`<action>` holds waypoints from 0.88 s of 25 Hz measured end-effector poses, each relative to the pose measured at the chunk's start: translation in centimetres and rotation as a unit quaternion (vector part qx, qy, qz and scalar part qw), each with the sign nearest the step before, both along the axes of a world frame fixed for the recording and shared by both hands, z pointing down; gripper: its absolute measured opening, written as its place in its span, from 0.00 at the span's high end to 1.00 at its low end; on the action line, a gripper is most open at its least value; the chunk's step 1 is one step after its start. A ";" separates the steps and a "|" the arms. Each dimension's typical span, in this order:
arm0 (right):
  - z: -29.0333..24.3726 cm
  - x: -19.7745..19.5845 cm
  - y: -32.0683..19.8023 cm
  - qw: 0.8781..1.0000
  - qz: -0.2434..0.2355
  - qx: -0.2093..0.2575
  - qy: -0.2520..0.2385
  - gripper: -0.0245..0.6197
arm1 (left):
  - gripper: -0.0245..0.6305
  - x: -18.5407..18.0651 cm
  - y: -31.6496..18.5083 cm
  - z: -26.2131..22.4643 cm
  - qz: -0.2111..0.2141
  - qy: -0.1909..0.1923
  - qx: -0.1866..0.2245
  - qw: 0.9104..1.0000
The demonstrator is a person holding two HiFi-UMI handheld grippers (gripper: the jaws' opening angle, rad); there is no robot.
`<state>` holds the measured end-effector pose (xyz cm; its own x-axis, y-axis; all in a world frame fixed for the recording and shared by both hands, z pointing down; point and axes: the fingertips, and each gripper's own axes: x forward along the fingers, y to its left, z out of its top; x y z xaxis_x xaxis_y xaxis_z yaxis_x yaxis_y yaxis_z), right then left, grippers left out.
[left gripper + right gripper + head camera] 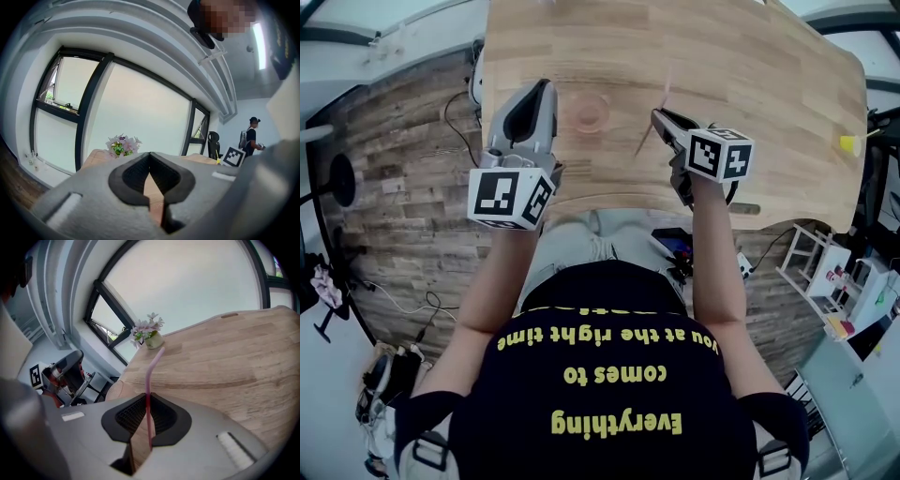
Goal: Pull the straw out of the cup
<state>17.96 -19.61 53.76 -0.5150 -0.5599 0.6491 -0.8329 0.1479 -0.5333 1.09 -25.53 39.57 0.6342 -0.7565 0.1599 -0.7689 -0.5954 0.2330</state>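
In the head view we see the clear cup [589, 112] standing on the wooden table [750, 66] just beside the left gripper [542, 94]. The right gripper [660, 119] holds the pink straw [652, 131] slanted, to the right of the cup and apart from it. In the left gripper view the jaws are closed tip to tip with nothing between them, and flowers [123, 145] stand behind them. In the right gripper view the jaws are pinched on the straw, which rises out of them and bends at its top, with the cup to their left.
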 end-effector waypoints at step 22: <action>6.7 -0.1 -0.8 0.994 0.039 -0.095 -0.030 0.90 | 0.96 -1.3 -0.3 0.8 -0.017 -0.008 -0.012 1.000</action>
<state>17.87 -20.39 60.45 -0.5157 -0.4704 0.7160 -0.8038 -0.0237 -0.5945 -0.21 -25.82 40.39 0.6046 -0.7739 0.1885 -0.7929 -0.5624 0.2346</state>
